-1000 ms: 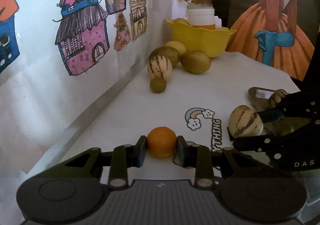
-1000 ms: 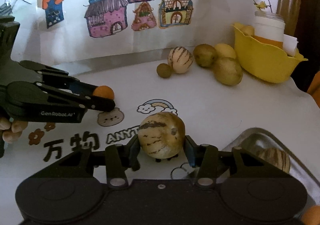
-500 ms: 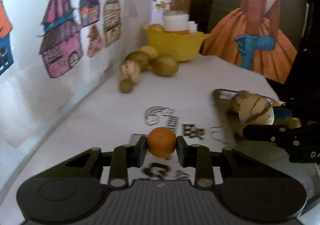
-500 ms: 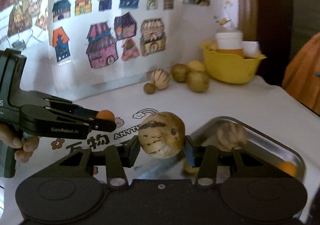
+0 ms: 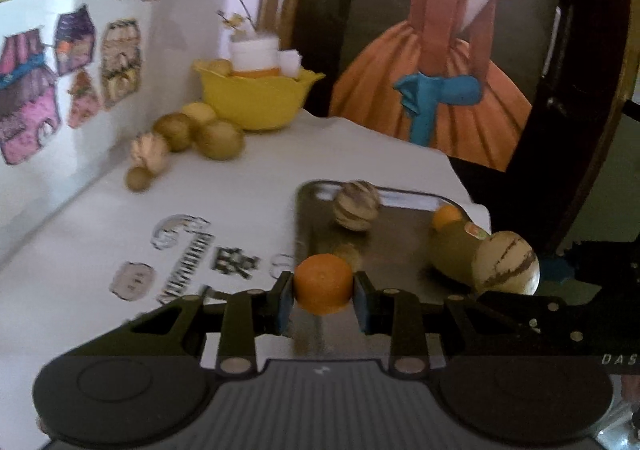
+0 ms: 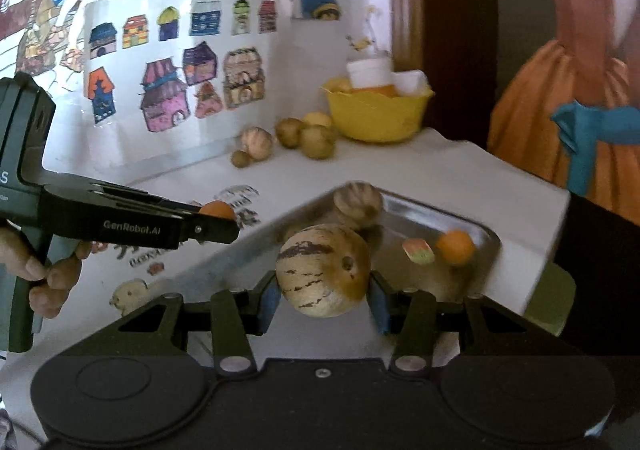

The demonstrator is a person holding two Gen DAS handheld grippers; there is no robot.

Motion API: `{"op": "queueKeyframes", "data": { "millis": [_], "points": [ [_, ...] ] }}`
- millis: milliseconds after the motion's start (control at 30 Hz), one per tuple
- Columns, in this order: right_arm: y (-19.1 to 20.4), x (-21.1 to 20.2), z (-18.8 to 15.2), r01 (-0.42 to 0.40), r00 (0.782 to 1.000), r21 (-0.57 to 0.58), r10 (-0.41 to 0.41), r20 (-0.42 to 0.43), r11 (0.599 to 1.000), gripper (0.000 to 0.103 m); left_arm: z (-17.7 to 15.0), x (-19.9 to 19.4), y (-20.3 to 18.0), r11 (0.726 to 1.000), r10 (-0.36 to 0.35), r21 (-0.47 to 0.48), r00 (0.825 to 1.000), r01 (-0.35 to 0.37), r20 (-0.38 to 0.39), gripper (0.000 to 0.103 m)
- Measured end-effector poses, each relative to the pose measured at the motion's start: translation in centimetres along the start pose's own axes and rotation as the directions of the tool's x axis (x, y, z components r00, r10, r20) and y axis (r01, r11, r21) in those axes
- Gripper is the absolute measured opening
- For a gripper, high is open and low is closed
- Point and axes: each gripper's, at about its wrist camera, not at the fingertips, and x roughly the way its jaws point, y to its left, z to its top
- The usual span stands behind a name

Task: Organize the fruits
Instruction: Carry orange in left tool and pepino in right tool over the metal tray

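- Left wrist view: the left hand-held gripper (image 5: 323, 300) is closed on a small orange fruit (image 5: 323, 282), pads pressing it from both sides, held over the near edge of the metal tray (image 5: 404, 246).
- The tray lies on the white worktop (image 5: 248, 206) near its right edge. In it are a striped melon (image 5: 357, 204) toward the far end, a second small orange (image 5: 447, 216) at the far right corner, and a greenish fruit with a sticker (image 5: 452, 254) — partly hidden behind the other gripper's load.
- Right wrist view: the right hand-held gripper (image 6: 323, 304) is clamped on a pale melon with dark stripes (image 6: 323, 270), held above the tray's near part; whether it touches the tray I cannot tell.
- From this side the tray shows the same striped melon, the loose orange, and the sticker on the greenish fruit.
- The yellow bowl (image 6: 376, 114) stands at the far corner of the worktop against the wall. It holds a white jar with an orange band (image 6: 370, 76), a white block beside it, and one yellowish fruit at the left rim.
- Just beside the bowl, loose on the worktop, lies a cluster of fruit (image 6: 304, 134) — three yellow-green round ones, a striped melon and a small brown one.
- A person's fingers (image 6: 44, 274) grip the left gripper's handle.
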Motion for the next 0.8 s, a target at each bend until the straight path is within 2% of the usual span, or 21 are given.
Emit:
{"op": "queueKeyframes", "data": {
  "millis": [267,800],
  "points": [
    [-1.1,-0.3,-2.4,0.041,0.999,0.036,-0.041,-0.013,0.998,0.049,-0.7,1.5,-1.8,1.0,-0.009,0.029,0.999,0.01,-0.043,0.034],
    [-1.4,1.4,-3.1,0.074,0.997,0.02,-0.073,-0.033,0.997,0.049,-1.0,3.7,-2.3,0.999,0.025,0.026,0.997,-0.023,-0.077,0.034]
  ]
}}
